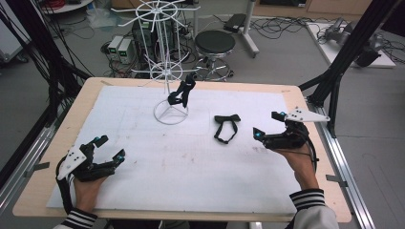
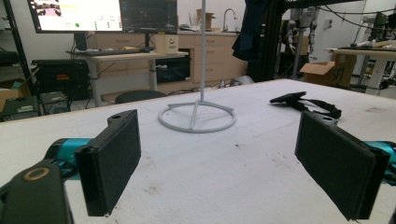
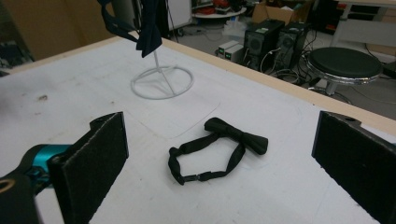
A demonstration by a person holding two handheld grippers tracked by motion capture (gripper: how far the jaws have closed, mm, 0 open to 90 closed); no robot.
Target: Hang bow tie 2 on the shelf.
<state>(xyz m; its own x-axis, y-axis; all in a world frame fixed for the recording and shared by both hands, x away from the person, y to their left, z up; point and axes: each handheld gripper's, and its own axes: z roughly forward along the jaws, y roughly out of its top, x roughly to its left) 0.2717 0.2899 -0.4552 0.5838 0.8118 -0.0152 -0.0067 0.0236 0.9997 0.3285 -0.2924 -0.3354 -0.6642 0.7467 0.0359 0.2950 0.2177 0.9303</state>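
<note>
A black bow tie (image 1: 226, 126) with its strap looped lies flat on the white mat, right of centre; it also lies ahead of my right jaws (image 3: 218, 151). A second dark bow tie (image 1: 182, 93) hangs on the white wire rack (image 1: 165, 47), whose ring base (image 2: 196, 116) rests on the mat. My right gripper (image 1: 268, 126) hovers open just right of the lying tie, nothing between its pads (image 3: 95, 168). Over the near left corner, my left gripper (image 1: 111, 147) is open and empty.
The white mat (image 1: 191, 157) covers a wooden table (image 1: 305, 100). Black frame posts (image 1: 344, 52) stand at the right, and a metal rail (image 1: 344, 167) runs along the right edge. A stool (image 1: 215, 45), computers and cables sit on the floor beyond the far edge.
</note>
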